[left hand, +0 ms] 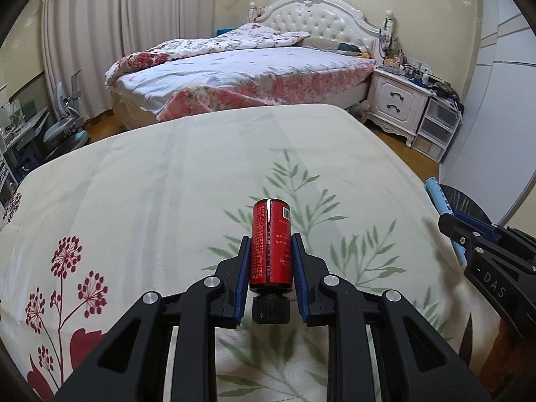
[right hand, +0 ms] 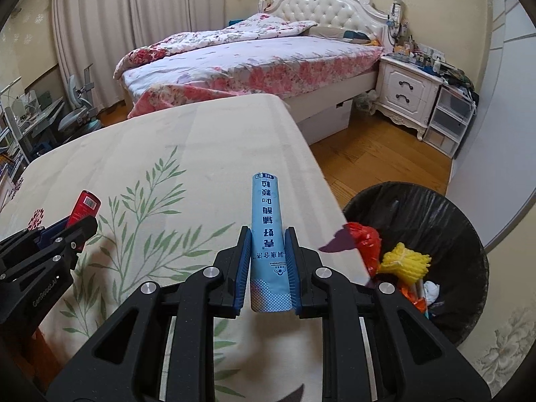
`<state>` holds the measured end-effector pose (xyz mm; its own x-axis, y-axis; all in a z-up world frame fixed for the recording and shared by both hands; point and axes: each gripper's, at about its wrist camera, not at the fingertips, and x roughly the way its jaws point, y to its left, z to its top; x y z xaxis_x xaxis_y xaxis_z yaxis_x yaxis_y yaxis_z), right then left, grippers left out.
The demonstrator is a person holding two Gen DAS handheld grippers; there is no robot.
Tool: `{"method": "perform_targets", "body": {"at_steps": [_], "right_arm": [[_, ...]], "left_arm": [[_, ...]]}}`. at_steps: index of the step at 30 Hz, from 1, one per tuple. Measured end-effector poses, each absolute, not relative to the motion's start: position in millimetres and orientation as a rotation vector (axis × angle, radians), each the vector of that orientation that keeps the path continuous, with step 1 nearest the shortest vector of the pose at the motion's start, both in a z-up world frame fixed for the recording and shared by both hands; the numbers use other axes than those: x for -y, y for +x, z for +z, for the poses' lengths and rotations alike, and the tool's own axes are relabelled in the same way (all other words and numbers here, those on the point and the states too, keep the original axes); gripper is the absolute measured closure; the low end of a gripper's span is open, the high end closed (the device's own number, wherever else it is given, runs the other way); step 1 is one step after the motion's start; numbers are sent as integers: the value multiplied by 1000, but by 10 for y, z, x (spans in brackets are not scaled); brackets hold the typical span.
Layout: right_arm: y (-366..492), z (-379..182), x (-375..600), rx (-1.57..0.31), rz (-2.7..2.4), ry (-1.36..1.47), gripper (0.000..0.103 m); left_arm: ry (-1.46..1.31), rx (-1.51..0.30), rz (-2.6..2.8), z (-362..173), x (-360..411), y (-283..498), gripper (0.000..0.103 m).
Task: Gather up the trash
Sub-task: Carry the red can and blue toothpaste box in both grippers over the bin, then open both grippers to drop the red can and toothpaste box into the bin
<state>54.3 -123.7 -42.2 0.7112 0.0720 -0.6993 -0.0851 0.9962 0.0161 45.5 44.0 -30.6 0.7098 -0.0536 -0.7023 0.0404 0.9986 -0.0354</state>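
My left gripper (left hand: 271, 244) is shut on a red bottle (left hand: 270, 244) with a black cap, its base pointing away from me, held above the cream floral bedspread (left hand: 150, 184). My right gripper (right hand: 267, 238) is shut on a light blue tube-shaped packet (right hand: 267, 234) with printed characters, also above the bedspread (right hand: 187, 140) near its right edge. In the right wrist view the left gripper (right hand: 72, 231) with the red bottle (right hand: 84, 207) shows at the left. The right gripper (left hand: 450, 224) and blue packet (left hand: 439, 196) show at the right of the left wrist view.
A black-lined trash bin (right hand: 435, 207) stands on the wood floor right of the bed, holding red, yellow and white scraps. Beyond lie a second bed (right hand: 254, 63) with pink floral covers, a white nightstand (right hand: 407, 92), plastic drawers (right hand: 449, 120), and a desk chair (right hand: 78, 110) at left.
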Motion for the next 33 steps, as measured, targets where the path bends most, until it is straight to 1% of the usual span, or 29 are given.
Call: {"method": "perform_targets", "body": {"at_steps": [14, 26, 33], "right_arm": [[478, -412, 2130, -744, -115, 41, 83], [527, -475, 2601, -726, -234, 87, 83], [591, -529, 2784, -723, -275, 117, 83]], "left_arm": [[67, -739, -245, -192, 543, 682, 78], [125, -703, -354, -182, 1154, 825, 78], [143, -703, -377, -219, 1379, 940, 78]]}}
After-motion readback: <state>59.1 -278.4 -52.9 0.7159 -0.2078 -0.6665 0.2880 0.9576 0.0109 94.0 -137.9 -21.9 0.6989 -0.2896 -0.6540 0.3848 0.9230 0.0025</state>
